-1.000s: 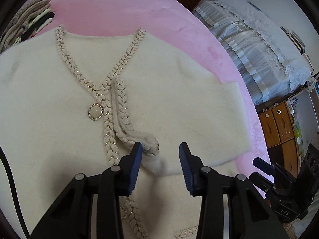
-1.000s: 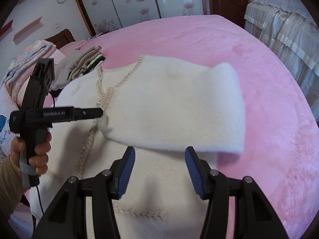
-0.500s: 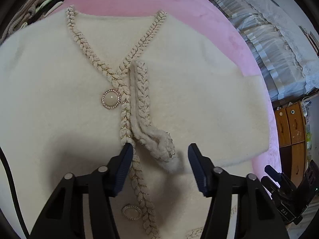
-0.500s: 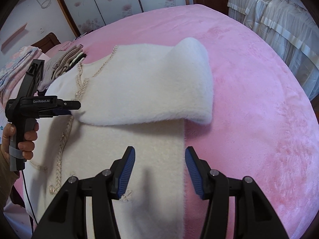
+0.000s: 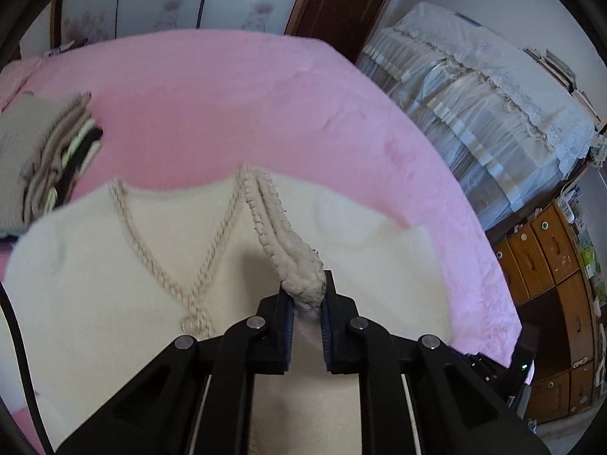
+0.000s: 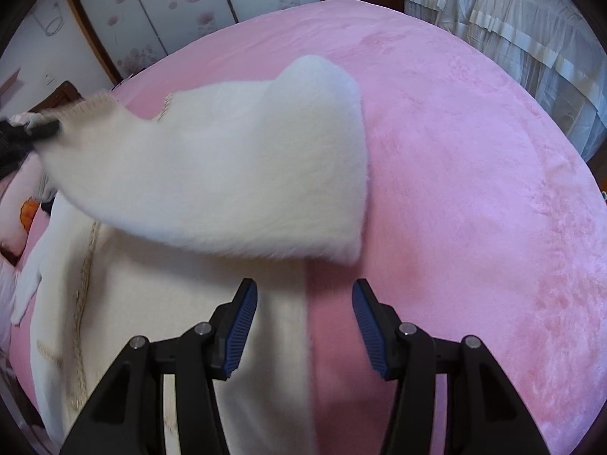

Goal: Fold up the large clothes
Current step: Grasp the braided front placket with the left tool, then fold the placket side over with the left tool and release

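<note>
Left claw has the sleeve cuff, right claw waits open!

The left claw [image 5: 306, 305] is clenched on the braided cuff [image 5: 303, 280] of the sleeve [image 6: 227, 182], lifting it clear of the cream cardigan [image 5: 114, 284], which lies face-up across the pink bed [image 6: 474, 151]. From the right wrist view the sleeve hangs in the air as a broad flap, its long axis running from the pinched cuff at far left across to the shoulder at right. The right claw [image 6: 303, 326] is released, jaws wide, hovering over the cardigan's side edge just below that flap. My read: the left hand owns the move, carrying the cuff across the chest. A stack of folded clothes [image 5: 45, 151] sits beyond.
</note>
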Motion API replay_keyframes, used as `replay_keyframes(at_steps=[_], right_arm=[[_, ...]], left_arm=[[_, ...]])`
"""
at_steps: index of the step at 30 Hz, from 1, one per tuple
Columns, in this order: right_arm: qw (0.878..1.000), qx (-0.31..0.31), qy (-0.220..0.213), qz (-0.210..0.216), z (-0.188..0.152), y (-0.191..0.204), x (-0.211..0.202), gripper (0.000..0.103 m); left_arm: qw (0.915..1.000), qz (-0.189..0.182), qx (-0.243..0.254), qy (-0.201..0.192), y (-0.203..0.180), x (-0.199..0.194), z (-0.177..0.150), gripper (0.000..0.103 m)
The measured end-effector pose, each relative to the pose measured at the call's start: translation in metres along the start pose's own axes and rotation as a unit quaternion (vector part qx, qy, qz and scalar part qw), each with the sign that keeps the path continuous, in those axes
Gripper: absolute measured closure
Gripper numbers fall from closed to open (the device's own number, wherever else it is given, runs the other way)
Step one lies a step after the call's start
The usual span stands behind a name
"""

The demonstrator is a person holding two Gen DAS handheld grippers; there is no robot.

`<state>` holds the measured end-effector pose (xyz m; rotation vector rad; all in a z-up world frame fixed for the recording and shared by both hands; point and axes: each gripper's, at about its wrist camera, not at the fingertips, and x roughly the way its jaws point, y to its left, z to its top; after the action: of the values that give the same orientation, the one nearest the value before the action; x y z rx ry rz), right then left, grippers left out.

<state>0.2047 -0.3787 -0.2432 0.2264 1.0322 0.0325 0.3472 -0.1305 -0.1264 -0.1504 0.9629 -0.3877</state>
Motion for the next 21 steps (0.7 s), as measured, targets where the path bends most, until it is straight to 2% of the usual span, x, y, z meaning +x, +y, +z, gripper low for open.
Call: replay_keyframes(at_steps=[2,5,6,7,8,10,13,16,18,19,20,21], right_arm=[[1.0,0.008,-0.006,-0.002,0.009,0.002,0.009,0.051],[1.0,0.011,-0.017,-0.012,0.023,0.008,0.02,0.053],[1.0,0.008,-0.022,-0.019,0.027,0.011,0.023,0.06],[1.0,-0.001,-0.02,-0.018,0.03,0.015,0.027,0.083],[1.0,-0.009,-0.015,-0.015,0.033,0.019,0.031,0.09],[0.998,-0.027,-0.022,-0.045,0.033,0.031,0.032,0.092],[0.995,-0.062,-0.024,-0.08,0.027,0.045,0.034,0.093],[0.99,-0.089,-0.018,-0.105,0.02,0.051,0.035,0.091],[0.988,-0.1,-0.012,-0.114,0.017,0.052,0.033,0.083],[0.986,-0.106,-0.008,-0.125,0.015,0.053,0.032,0.076],[0.985,-0.112,-0.006,-0.128,0.014,0.054,0.028,0.068],[0.986,-0.117,-0.003,-0.123,0.016,0.053,0.025,0.065]], left_arm=[[0.9994,0.007,0.007,-0.034,-0.004,-0.02,0.02,0.093],[0.9974,0.018,0.005,-0.069,0.01,-0.045,0.04,0.093],[0.9967,0.025,0.005,-0.077,0.016,-0.049,0.044,0.093],[0.9958,0.032,0.006,-0.085,0.025,-0.054,0.045,0.093],[0.9949,0.043,0.006,-0.091,0.035,-0.057,0.045,0.093],[0.9943,0.057,-0.004,-0.089,0.058,-0.058,0.037,0.093],[0.9941,0.082,-0.027,-0.065,0.09,-0.037,0.007,0.093],[0.993,0.105,-0.053,-0.009,0.125,-0.003,-0.04,0.093],[0.9906,0.116,-0.065,0.033,0.143,0.021,-0.067,0.093],[0.9892,0.118,-0.069,0.053,0.152,0.033,-0.078,0.092],[0.9879,0.117,-0.074,0.069,0.158,0.041,-0.087,0.088],[0.988,0.11,-0.079,0.075,0.163,0.046,-0.094,0.087]])
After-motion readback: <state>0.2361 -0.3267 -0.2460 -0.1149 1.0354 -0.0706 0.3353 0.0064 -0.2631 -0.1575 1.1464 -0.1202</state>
